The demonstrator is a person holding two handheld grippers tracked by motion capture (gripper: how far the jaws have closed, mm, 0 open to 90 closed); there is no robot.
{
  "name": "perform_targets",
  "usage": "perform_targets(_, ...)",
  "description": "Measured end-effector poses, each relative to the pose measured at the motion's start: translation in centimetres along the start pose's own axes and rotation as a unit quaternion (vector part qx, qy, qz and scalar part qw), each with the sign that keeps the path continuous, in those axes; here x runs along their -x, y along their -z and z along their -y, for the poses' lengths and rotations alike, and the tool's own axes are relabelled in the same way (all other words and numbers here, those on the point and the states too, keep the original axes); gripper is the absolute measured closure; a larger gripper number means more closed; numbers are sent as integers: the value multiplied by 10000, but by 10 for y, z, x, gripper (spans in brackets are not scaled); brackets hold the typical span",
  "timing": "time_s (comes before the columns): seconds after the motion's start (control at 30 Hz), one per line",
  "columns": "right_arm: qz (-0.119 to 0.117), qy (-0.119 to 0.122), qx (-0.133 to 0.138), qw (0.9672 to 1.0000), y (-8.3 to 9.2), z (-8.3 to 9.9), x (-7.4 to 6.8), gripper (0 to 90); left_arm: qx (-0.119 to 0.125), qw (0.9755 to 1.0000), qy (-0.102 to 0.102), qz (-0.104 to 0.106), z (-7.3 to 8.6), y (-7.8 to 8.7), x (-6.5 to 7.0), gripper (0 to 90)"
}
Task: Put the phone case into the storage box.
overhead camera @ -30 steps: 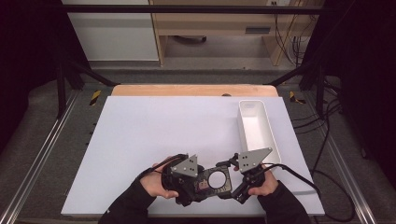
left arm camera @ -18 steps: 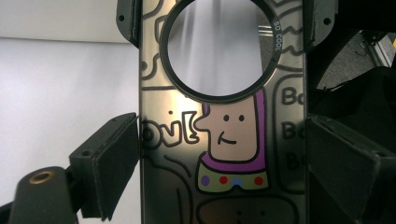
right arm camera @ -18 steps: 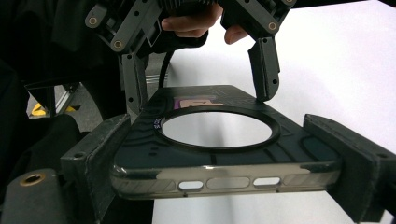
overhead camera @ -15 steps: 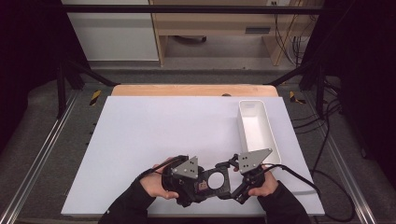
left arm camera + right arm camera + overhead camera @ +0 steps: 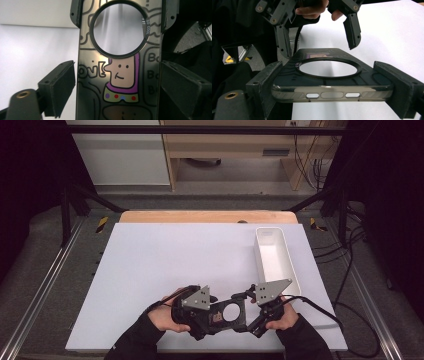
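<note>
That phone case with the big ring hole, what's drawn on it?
The phone case is dark and glossy, with cartoon doodles: a smiling face in a purple frame. Best in the left gripper view.

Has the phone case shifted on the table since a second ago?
No. The phone case sits in the same spot relative to the white tray, between the left gripper and right gripper.

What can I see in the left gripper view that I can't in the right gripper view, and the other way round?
Left gripper view: the case's printed face, a cartoon figure with a purple collar and coloured dots, plus doodled letters.

Right gripper view: the case's end edge with its slots, clamped between the right gripper's jaws, and beyond it the left gripper, jaws apart, with the person's fingers on it.

Both: the dark case with its round ring and the white table.
</note>
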State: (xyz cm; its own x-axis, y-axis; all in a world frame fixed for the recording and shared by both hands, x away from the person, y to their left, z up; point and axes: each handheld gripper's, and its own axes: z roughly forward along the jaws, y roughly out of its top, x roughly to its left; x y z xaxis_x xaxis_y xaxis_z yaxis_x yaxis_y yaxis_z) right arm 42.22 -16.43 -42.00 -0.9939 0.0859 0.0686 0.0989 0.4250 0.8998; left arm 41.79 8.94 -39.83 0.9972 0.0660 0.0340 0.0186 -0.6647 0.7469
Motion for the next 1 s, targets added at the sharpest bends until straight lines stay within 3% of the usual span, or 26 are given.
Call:
perform_targets(0.43,120,-32,-57,9999,11,-5,3,123,86,9994,168,-275,7,13,-2,47)
perform_targets(0.7,173,-98,-178,9996,22,-11,6,123,-107,9990,291,-319,9,16,-2,14)
perform_targets(1.0,203,53,-511,9985,30,-28,8,122,-328,9987,276,-283,10,15,-2,0)
